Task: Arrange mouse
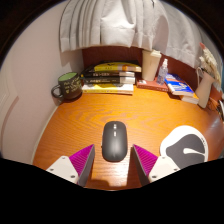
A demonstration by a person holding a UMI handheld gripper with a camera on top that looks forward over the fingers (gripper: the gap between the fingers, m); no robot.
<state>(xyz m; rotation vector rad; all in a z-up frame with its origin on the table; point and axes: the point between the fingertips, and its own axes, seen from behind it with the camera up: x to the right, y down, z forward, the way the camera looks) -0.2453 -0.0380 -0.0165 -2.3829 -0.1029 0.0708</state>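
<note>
A dark grey computer mouse point(115, 140) lies on the wooden desk point(100, 115), its long axis pointing away from me. My gripper point(114, 160) is open, with its magenta pads point(84, 160) on either side of the mouse's near end. The mouse sits between the fingers and just ahead of them, with a gap at each side, resting on the desk.
A white round object point(185, 148) lies right of the mouse. A dark green mug point(68, 86) stands at the back left beside stacked books point(108, 77). Bottles point(162, 70) and more books point(182, 88) stand at the back right, below a curtain point(115, 22).
</note>
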